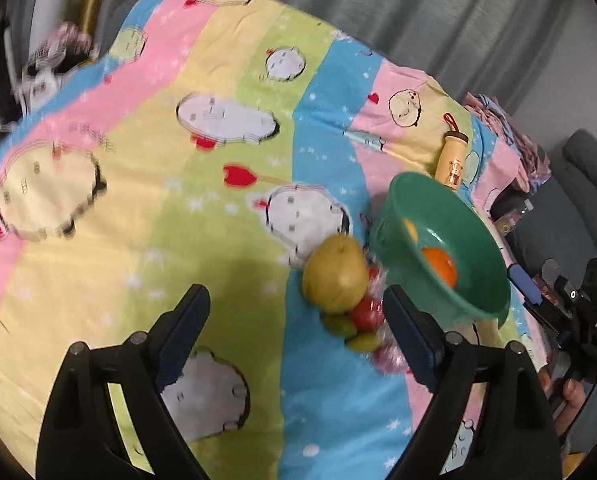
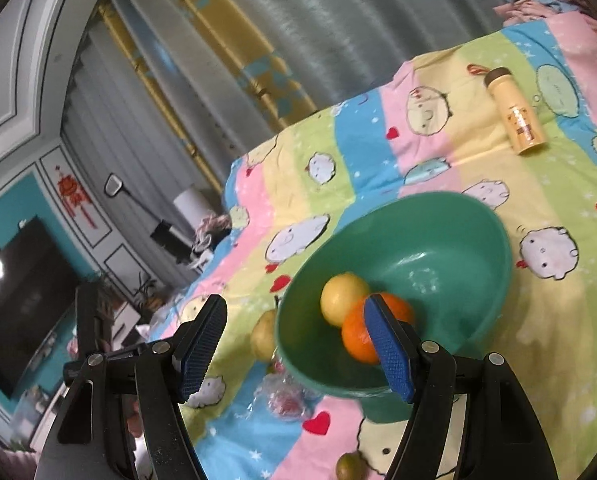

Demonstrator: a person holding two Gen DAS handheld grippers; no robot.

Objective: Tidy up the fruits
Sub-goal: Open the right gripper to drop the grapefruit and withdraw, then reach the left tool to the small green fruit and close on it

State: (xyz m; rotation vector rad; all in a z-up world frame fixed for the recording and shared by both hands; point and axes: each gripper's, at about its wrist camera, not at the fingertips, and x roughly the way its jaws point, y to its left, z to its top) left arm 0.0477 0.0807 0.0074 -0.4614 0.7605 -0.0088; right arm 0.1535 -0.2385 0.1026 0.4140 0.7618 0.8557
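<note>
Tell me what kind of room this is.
Probably a living room in a home: long grey curtains along the wall, a television and a red hanging ornament on the teal wall, and a cartoon-print cloth under a green bowl of fruit.

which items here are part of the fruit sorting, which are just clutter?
Job:
green bowl
orange and lemon, both in the bowl
pear on the bedspread beside the bowl
small green fruits and wrapped red fruit next to the pear

Clutter:
cream bottle lying on the bedspread
TV
</note>
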